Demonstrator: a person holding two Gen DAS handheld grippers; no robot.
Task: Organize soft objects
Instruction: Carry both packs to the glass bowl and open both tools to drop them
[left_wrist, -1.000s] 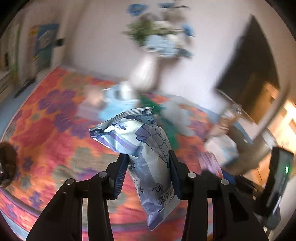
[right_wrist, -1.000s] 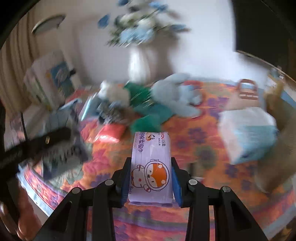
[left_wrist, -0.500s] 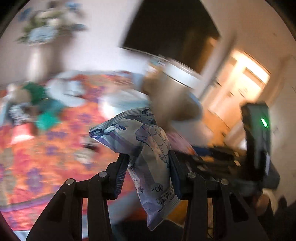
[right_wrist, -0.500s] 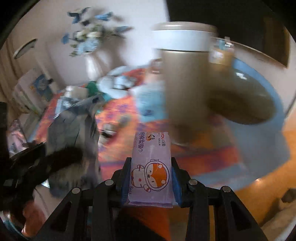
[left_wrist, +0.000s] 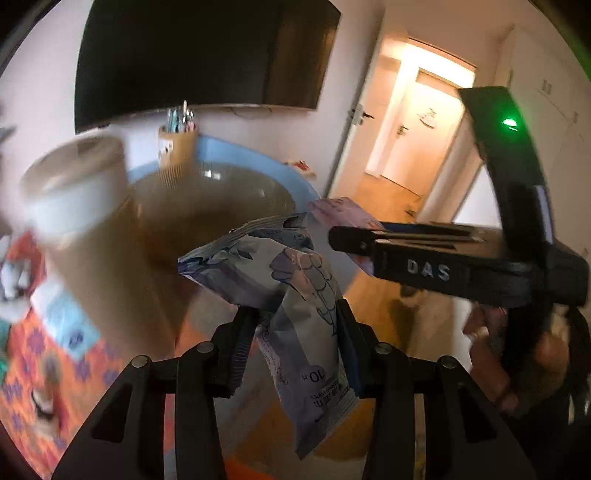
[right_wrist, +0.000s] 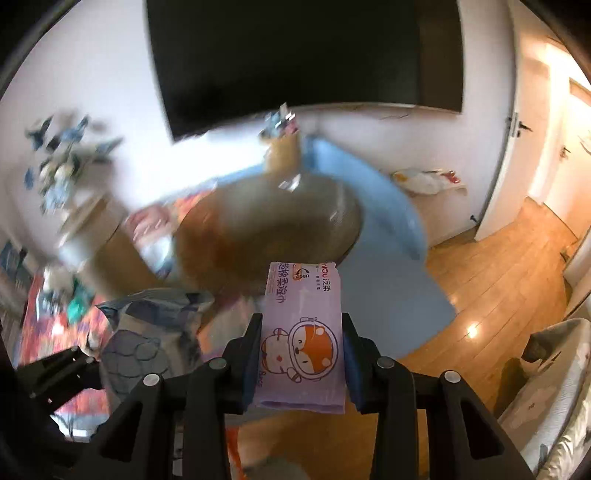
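My left gripper is shut on a crumpled pale blue wipes pack printed with a fish-scale drawing. The pack hangs in the air before a wide brown basket that rests on a blue surface. My right gripper is shut on a flat purple wipes pack bearing a cartoon fox in a helmet, held just short of the basket. The right gripper also reaches in from the right in the left wrist view, with the purple pack at its tip. The blue pack shows lower left in the right wrist view.
A tall tan cylinder with a white band stands left of the basket. A pen cup sits behind the basket under a dark wall screen. The flowered orange cloth with soft things lies left. Wooden floor and a doorway are at right.
Both grippers have swung from the flowered cloth and its plush toys toward the basket and the doorway side. Each still grips the same pack.
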